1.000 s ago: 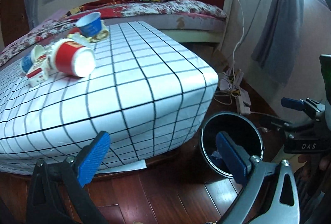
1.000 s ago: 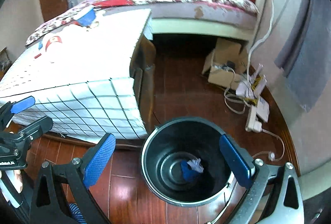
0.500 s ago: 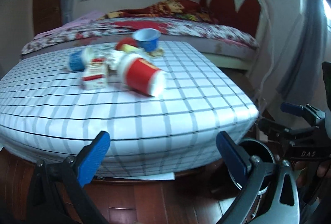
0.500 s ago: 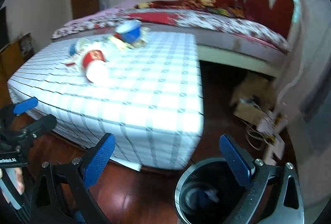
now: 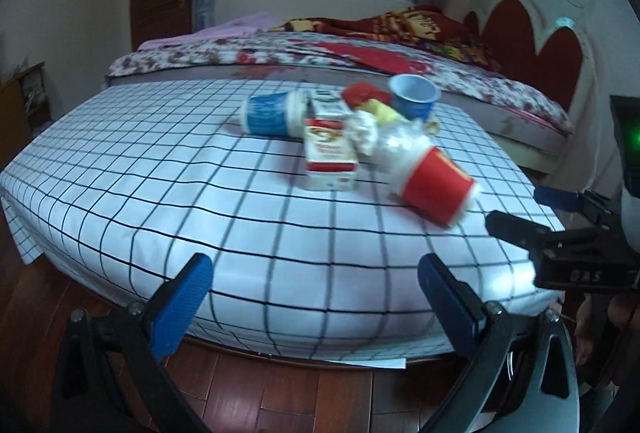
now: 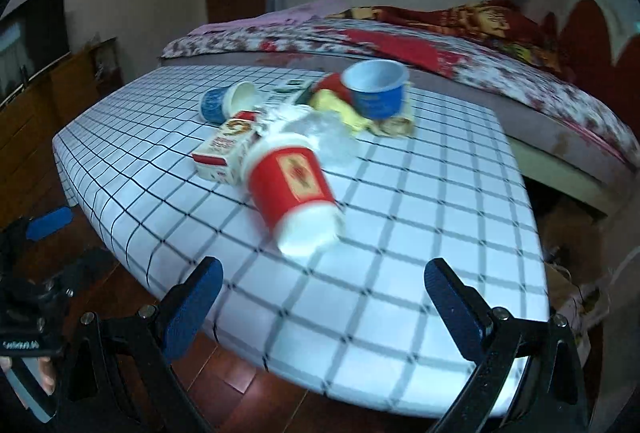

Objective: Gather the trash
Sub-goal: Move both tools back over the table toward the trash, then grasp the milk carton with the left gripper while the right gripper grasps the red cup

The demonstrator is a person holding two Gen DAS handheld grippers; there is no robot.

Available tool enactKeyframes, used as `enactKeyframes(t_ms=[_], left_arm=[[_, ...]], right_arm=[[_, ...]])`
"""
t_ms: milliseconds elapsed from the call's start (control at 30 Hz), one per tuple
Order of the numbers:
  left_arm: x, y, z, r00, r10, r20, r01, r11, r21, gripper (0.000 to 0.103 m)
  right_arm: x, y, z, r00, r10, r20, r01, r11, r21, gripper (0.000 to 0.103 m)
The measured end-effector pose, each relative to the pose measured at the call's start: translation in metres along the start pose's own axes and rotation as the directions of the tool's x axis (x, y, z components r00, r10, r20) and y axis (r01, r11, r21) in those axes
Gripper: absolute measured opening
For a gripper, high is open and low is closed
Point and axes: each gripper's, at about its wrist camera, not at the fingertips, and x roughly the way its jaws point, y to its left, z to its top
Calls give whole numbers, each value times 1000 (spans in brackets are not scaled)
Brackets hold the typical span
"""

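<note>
A pile of trash lies on the checked table [image 5: 200, 193]: a tipped red paper cup [image 5: 434, 189] [image 6: 294, 185], a red-and-white carton [image 5: 330, 157] [image 6: 226, 151], a tipped blue cup [image 5: 272, 113] [image 6: 226, 101], an upright blue cup [image 5: 414, 99] [image 6: 376, 89], crumpled white plastic [image 6: 328, 133] and yellow wrappers [image 6: 336, 107]. My left gripper [image 5: 316, 301] is open and empty, low before the table's front edge. My right gripper [image 6: 324, 301] is open and empty, over the table's near corner, short of the red cup.
A bed [image 5: 360, 53] with a floral cover and red headboard [image 5: 536, 37] stands behind the table. Wooden floor [image 5: 280, 393] lies below. The right gripper shows at the right in the left wrist view [image 5: 560, 233]. A dark cabinet [image 6: 48, 81] stands at the left.
Both grippers have swung up and left from the black bin on the floor toward the table. The bin has left both views. The trash pile now sits centred ahead.
</note>
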Motion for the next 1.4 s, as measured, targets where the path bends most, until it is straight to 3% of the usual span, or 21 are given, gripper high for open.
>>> enactKeyframes(t_ms=[267,367,433,533,633,900,933,1000,1100,1400], left_arm=[[22,8,13,1000,-3,-23,3,1000,-1,102],[31,3,18,999,-24,-36,24,1000,8,101],[36,-2,22,998,-40,-38,40,999,6,101],[48,-10,30,998,-53,-41,54,998,19,96],[65,-16,40,996,-69,-64,70,997,17,80],[116,-26,63,994,-21,-111,24,999,29,79],[122,-25,66,993,-15,-119,18,1000,24,77],[131,-21,71,990,-3,-142,5,1000,13,61],[143,-19,73,983,7,-183,-2,1000,27,56],[99,4,59,995,1,-98,0,1000,16,51]], right_arm=[[56,7,30,998,8,-68,-12,998,-61,100],[61,5,29,995,47,-89,-52,997,-55,65],[53,1,27,995,68,-74,-70,997,-31,64],[33,-11,22,1000,7,-19,-6,1000,20,64],[29,-36,22,998,-64,-2,64,990,128,64],[51,-76,30,994,-107,-27,110,970,216,64],[52,-78,30,994,-104,-28,108,969,220,64],[55,-79,30,995,-99,-29,103,970,218,63],[56,-79,30,995,-93,-33,98,973,209,63],[39,-77,27,997,-72,7,68,970,232,60]])
